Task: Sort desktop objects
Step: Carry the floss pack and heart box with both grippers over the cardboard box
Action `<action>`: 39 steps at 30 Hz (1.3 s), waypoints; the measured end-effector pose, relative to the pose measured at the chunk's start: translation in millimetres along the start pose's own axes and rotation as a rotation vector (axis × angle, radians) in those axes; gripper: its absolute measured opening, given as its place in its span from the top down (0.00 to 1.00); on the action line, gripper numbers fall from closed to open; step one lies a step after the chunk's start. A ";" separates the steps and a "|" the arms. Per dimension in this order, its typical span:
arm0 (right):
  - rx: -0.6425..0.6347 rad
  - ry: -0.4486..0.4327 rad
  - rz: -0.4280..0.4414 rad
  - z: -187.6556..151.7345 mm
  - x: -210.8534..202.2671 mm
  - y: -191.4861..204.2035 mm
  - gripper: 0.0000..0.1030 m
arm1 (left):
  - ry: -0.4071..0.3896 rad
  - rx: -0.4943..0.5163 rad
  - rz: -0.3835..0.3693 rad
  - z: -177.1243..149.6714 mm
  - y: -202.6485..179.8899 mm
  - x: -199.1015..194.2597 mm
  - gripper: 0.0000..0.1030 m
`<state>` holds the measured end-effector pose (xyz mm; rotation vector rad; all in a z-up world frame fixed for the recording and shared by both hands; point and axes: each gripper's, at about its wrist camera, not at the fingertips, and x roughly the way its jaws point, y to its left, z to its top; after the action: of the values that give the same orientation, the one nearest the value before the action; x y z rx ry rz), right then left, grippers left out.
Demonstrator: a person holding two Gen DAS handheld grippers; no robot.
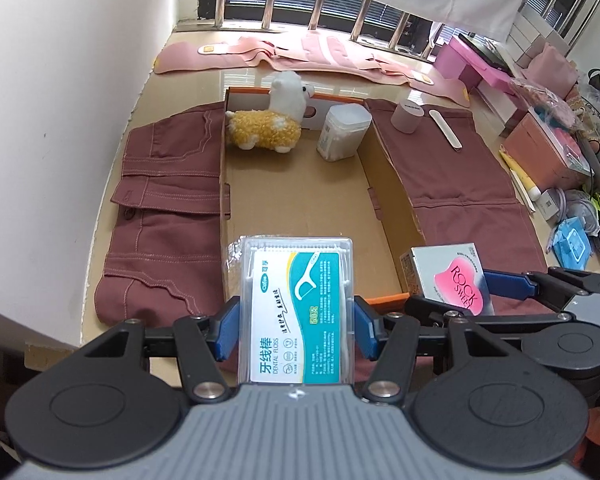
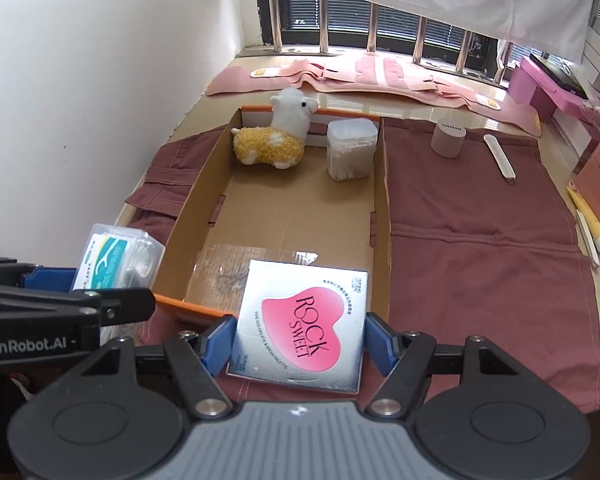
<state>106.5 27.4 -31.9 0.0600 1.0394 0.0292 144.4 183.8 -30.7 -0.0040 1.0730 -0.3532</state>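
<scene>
So the left gripper [image 1: 296, 328] has its blue pads clamped on both sides of a clear dental floss box [image 1: 298, 312], label facing up, and the box sticks out past the fingertips over the near edge of the cardboard tray [image 1: 300, 200]. The right gripper [image 2: 298, 344] is pinching a silver Rock Sweet palette box [image 2: 302, 320] with a pink heart on it the same way, also hanging just over the tray's near orange rim. Way out ahead of both sets of fingers, at the far end of the tray, there's a plush alpaca [image 1: 270, 120] and beside it on the right a clear cotton swab tub [image 1: 342, 132]. Off to the right of the tray, on the maroon cloth [image 2: 480, 240], sit a small pink cylinder [image 2: 448, 138] and a nail file [image 2: 500, 158], near each other but not touching.
</scene>
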 end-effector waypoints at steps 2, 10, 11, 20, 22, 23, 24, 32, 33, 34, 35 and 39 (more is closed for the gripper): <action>-0.003 -0.005 0.000 5.5 2.6 -3.3 0.34 | -0.001 -0.003 0.002 4.8 -1.4 3.5 0.44; -0.038 -0.030 0.003 38.1 27.0 -19.0 0.34 | -0.024 -0.017 0.046 34.2 0.0 29.9 0.44; -0.039 -0.034 0.006 42.7 31.2 -21.5 0.34 | -0.030 -0.017 0.052 38.5 0.4 33.7 0.44; -0.084 -0.033 0.022 79.5 74.1 -31.9 0.34 | -0.033 0.013 0.078 74.7 7.7 76.4 0.44; -0.093 -0.028 0.028 87.0 84.6 -33.9 0.34 | -0.025 0.031 0.084 81.4 9.1 87.4 0.44; -0.099 -0.025 0.031 90.5 89.9 -34.8 0.34 | -0.021 0.045 0.089 84.5 9.9 93.0 0.44; -0.111 -0.024 0.034 93.4 95.1 -35.7 0.34 | -0.015 0.060 0.090 87.8 10.7 98.5 0.44; -0.328 -0.012 0.104 114.5 130.3 -40.6 0.34 | 0.000 0.297 0.076 112.5 6.0 127.6 0.44; -0.370 -0.011 0.117 117.0 133.1 -40.8 0.34 | -0.001 0.342 0.074 114.7 4.3 129.2 0.44; -0.421 -0.009 0.131 118.7 135.8 -40.6 0.34 | -0.001 0.387 0.072 116.9 2.6 130.8 0.44; -0.473 -0.004 0.142 120.2 138.9 -39.8 0.34 | -0.001 0.434 0.068 118.5 0.8 132.8 0.44; -0.684 0.028 0.176 126.3 152.5 -33.8 0.34 | 0.011 0.622 0.053 120.1 -6.4 143.5 0.44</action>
<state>292.5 -2.8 -101.4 -0.4714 1.0040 0.5430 307.1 116.9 -94.7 0.5789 0.9356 -0.6269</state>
